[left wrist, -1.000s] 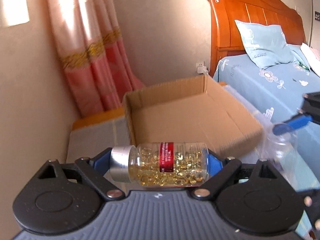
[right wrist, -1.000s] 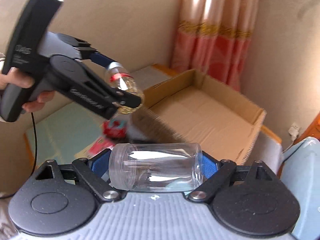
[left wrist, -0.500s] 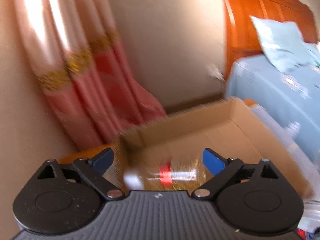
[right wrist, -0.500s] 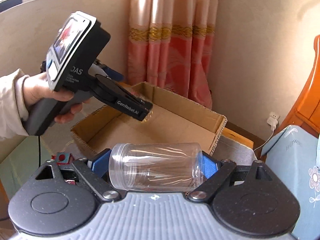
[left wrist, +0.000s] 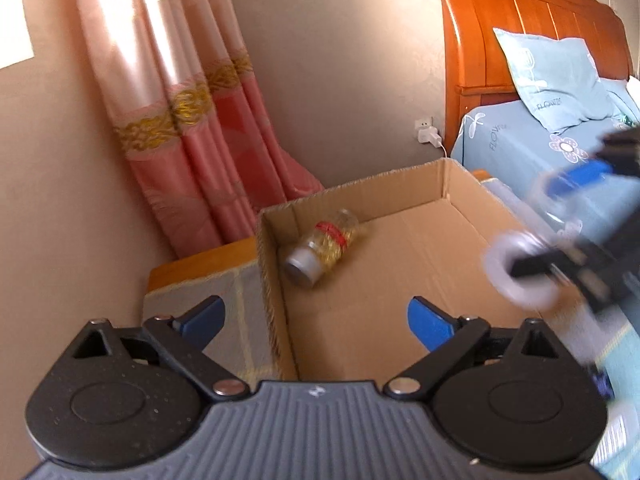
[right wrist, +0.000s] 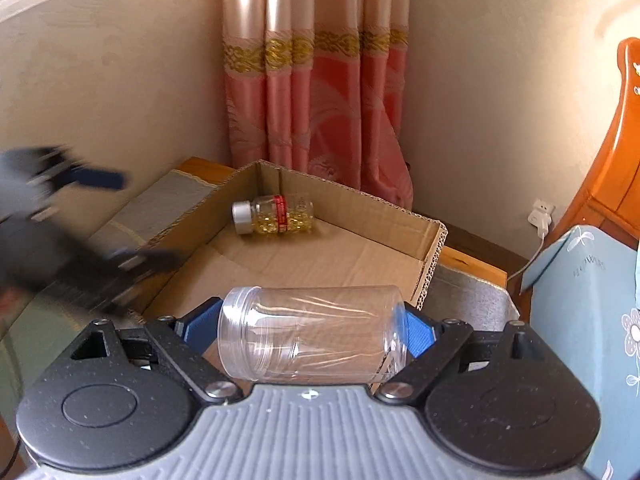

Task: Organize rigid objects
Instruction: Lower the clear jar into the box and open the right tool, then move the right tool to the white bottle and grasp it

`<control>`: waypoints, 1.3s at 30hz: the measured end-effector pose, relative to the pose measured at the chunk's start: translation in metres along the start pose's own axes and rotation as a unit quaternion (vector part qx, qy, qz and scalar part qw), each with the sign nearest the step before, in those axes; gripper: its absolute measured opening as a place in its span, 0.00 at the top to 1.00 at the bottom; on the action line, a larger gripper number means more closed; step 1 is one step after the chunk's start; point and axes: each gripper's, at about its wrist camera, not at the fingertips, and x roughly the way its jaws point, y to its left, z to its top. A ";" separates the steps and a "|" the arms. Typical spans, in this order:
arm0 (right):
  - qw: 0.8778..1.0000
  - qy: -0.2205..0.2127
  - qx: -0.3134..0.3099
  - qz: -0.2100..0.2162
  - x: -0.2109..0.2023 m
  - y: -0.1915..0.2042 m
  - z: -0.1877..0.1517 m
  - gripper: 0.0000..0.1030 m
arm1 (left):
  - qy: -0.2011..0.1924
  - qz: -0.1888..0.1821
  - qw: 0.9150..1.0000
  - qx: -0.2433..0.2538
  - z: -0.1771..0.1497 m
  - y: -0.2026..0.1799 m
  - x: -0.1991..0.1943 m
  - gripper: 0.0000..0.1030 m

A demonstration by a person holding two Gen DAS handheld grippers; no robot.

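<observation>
The small clear bottle of yellow capsules with a silver cap and red label band (right wrist: 273, 214) is lying on its side on the floor of the shallow brown cardboard box (right wrist: 434, 258), tucked near the far corner, cap pointing toward the box's left wall. Nothing is touching it. The left gripper (left wrist: 316, 322) is hanging over the near left wall of the box with its blue-padded fingers (left wrist: 430, 326) spread wide and nothing between them. The right gripper (right wrist: 310, 332) is clamping a clear empty plastic jar (right wrist: 312, 336) crosswise, end to end between its blue pads, just above the box's near edge. The box is sitting on a grey cloth-covered surface (right wrist: 472, 296). Behind it a pink curtain with a gold band (right wrist: 316, 92) is hanging in the corner, and a bed with an orange wooden headboard (left wrist: 520, 16) is standing to the right.
</observation>
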 end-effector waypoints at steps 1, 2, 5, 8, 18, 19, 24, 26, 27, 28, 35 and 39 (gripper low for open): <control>1.000 0.003 0.003 -0.004 0.005 -0.001 0.003 0.09 | -0.007 0.006 1.000 -0.004 -0.007 0.001 -0.010 0.05; 1.000 0.007 0.006 -0.008 0.011 -0.002 0.007 0.09 | -0.014 0.010 1.000 -0.014 -0.016 0.003 -0.019 0.02; 0.999 0.021 0.029 -0.013 0.030 -0.010 0.019 0.09 | -0.017 0.008 0.999 -0.040 -0.035 0.009 -0.038 0.01; 0.998 0.027 0.049 -0.027 0.049 -0.015 0.032 0.09 | -0.015 0.011 0.998 -0.065 -0.050 0.016 -0.052 0.01; 0.990 0.033 0.130 -0.054 0.078 -0.031 0.057 0.00 | 0.004 0.031 0.995 -0.097 -0.083 0.021 -0.067 0.01; 0.990 0.034 0.128 -0.052 0.075 -0.030 0.055 0.00 | 0.003 0.030 0.995 -0.097 -0.084 0.020 -0.068 0.01; 0.992 0.038 0.105 -0.060 0.057 -0.019 0.043 0.00 | 0.004 0.026 0.995 -0.099 -0.086 0.016 -0.069 0.01; 0.992 0.037 0.101 -0.064 0.049 -0.015 0.037 0.00 | 0.003 0.021 0.995 -0.098 -0.087 0.014 -0.070 0.01; 0.992 0.038 0.099 -0.064 0.047 -0.015 0.036 0.00 | 0.003 0.018 0.995 -0.097 -0.087 0.013 -0.070 0.01; 0.992 0.038 0.098 -0.064 0.044 -0.014 0.033 0.00 | 0.003 0.017 0.995 -0.096 -0.087 0.012 -0.071 0.01; 0.990 0.047 0.111 -0.067 0.023 -0.008 0.008 0.00 | 0.009 0.020 0.996 -0.083 -0.091 0.004 -0.074 0.01; 0.989 0.050 0.119 -0.069 0.011 -0.001 -0.016 0.00 | 0.016 0.019 0.996 -0.081 -0.095 0.003 -0.072 0.01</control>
